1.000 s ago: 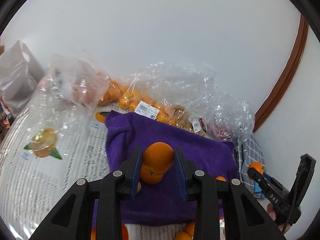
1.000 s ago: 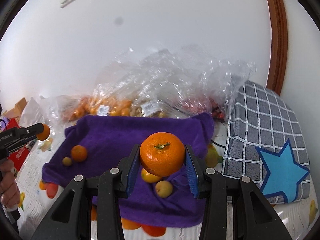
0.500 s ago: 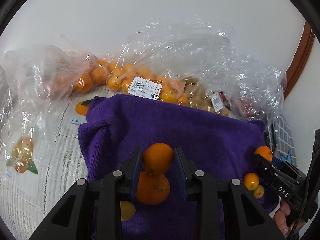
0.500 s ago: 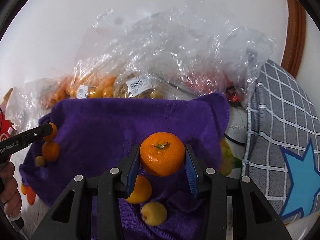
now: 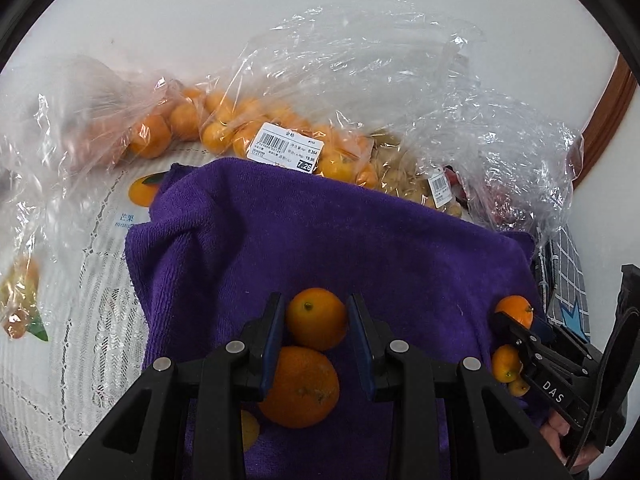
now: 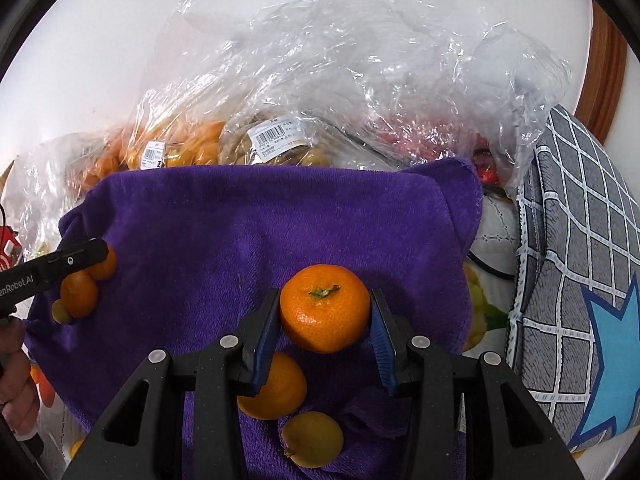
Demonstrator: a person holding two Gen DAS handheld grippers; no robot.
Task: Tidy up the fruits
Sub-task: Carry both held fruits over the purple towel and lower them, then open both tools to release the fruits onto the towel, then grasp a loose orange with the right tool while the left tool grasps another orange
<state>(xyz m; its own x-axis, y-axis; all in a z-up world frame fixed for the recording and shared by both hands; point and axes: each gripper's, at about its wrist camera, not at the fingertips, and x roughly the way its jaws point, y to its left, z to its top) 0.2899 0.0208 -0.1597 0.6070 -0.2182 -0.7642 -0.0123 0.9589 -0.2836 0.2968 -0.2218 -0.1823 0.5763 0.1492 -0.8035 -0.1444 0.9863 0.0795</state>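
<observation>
Orange mandarin [image 6: 324, 312] between tool [image 6: 325, 334] pads

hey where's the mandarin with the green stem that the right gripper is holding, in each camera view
Right wrist: the mandarin sits low centre, clamped in the right gripper.
Left wrist: the same mandarin shows small at the right edge, at the tip of the right gripper.
Shared landmark: the purple towel beneath both.
</observation>
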